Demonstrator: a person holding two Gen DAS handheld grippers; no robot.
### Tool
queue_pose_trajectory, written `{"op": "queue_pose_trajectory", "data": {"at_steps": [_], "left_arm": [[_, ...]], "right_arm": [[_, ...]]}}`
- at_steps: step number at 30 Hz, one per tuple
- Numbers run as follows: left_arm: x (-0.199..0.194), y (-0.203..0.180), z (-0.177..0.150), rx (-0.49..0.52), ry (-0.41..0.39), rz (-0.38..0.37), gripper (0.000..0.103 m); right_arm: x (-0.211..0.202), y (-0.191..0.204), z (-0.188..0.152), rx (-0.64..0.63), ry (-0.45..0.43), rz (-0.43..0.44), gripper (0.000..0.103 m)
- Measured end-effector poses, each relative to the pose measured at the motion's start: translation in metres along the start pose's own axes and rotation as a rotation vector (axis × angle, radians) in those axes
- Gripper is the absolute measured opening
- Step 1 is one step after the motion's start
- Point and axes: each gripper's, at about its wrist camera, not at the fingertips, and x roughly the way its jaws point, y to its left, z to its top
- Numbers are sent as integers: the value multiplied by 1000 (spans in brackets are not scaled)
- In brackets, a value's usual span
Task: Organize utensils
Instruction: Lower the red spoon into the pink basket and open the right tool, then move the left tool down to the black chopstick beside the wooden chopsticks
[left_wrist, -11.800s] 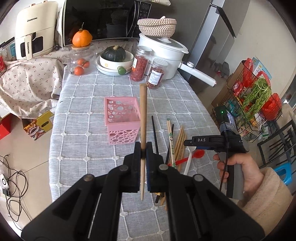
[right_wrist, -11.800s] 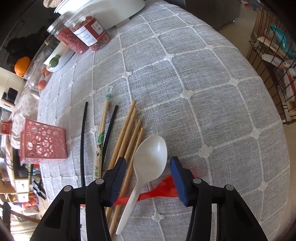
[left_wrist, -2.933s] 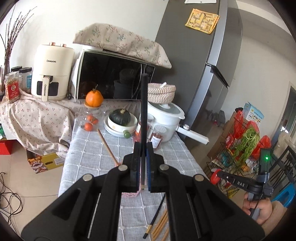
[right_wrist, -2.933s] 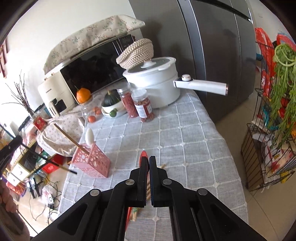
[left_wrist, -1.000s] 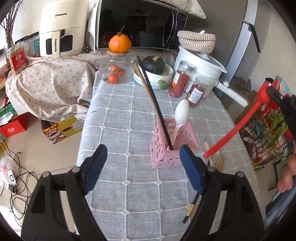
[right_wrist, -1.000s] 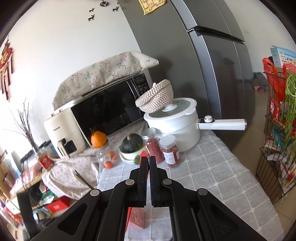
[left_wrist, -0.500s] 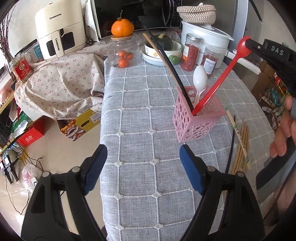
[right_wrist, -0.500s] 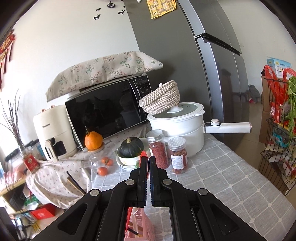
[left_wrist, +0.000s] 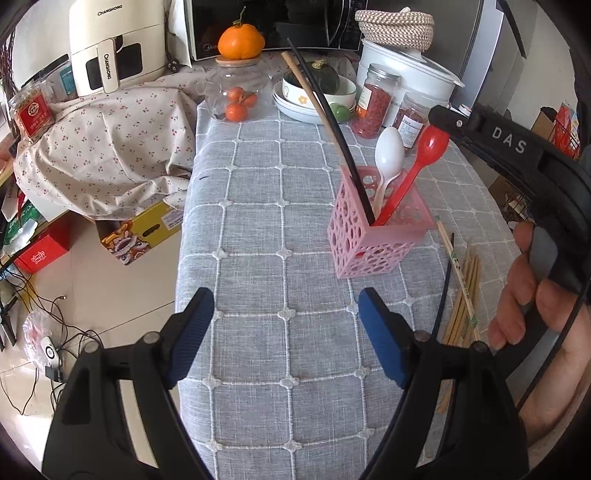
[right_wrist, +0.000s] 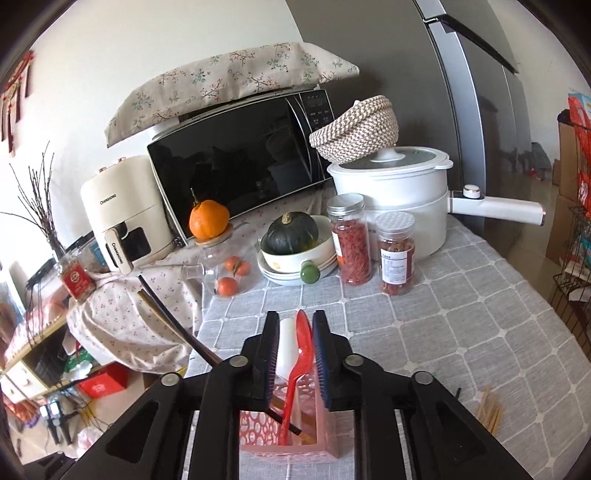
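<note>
A pink perforated basket (left_wrist: 373, 236) stands on the grey checked tablecloth (left_wrist: 277, 229). In it lean a red spoon (left_wrist: 413, 173), a white spoon (left_wrist: 388, 155), a black chopstick (left_wrist: 332, 122) and a wooden chopstick (left_wrist: 306, 85). My left gripper (left_wrist: 284, 325) is open and empty, near the table's front. My right gripper (right_wrist: 295, 350) hovers just above the basket (right_wrist: 291, 443), its jaws slightly apart around the red spoon's (right_wrist: 301, 347) bowl, beside the white spoon (right_wrist: 286, 347). Several wooden chopsticks (left_wrist: 461, 295) and a black one (left_wrist: 443, 291) lie right of the basket.
At the table's back stand a glass jar with tangerines (left_wrist: 236, 96), stacked bowls with a squash (left_wrist: 317, 88), two spice jars (left_wrist: 373, 99) and a white pot (left_wrist: 402, 77). A microwave (right_wrist: 240, 166) and air fryer (right_wrist: 122, 210) sit behind. The table's left edge drops to the floor.
The red spoon has gone down into the basket and my right gripper's jaws have parted off it. My left gripper stays open; its view has come closer to the table.
</note>
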Motion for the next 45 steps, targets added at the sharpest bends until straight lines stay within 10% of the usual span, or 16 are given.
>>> {"op": "queue_pose_trajectory", "data": {"at_steps": [14, 41, 45], "left_arm": [[1, -26, 0, -34, 20, -90, 82], [53, -142, -11, 181, 110, -120, 84], [70, -163, -5, 212, 98, -157, 66]], "right_arm": [[-50, -41, 25, -54, 78, 50, 78], [-59, -200, -28, 153, 510, -182, 84], [-61, -214, -31, 197, 535, -182, 84]]}}
